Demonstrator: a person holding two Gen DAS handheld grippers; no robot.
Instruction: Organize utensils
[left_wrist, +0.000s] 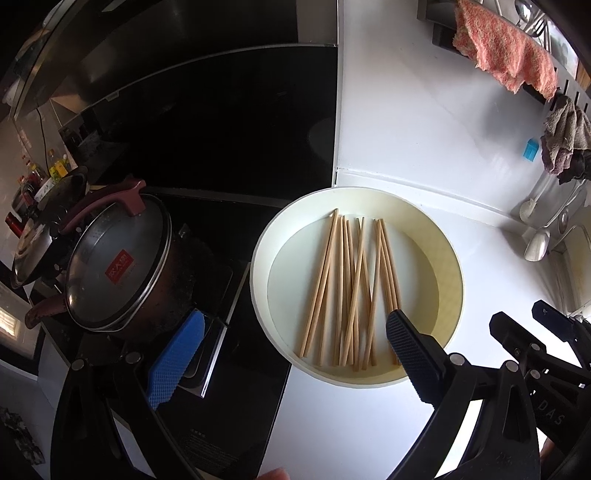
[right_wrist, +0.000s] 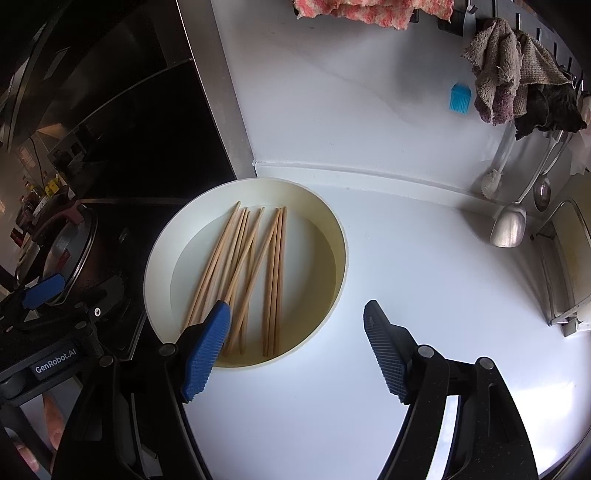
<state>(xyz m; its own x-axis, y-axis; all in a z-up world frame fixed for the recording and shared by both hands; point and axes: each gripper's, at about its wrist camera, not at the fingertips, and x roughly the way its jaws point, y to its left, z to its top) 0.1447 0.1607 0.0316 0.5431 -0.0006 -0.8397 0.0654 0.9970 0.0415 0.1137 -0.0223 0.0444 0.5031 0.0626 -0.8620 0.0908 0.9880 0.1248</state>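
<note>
Wooden chopsticks (left_wrist: 351, 288) lie loose in a round cream basin (left_wrist: 258, 273) ahead of both wide-open, empty grippers, left (left_wrist: 291, 354) and right (right_wrist: 295, 350); only the left view shows the lidded steel pot (left_wrist: 118, 266) whole

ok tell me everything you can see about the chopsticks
The chopsticks are plain light wooden sticks, roughly a dozen, lying flat and loose inside a shallow round cream bowl on the white counter. They point roughly the same way, away from the cameras, but several cross and overlap instead of sitting in neat pairs. Nothing grips them: both tools are open, neither closed on a stick.
</note>
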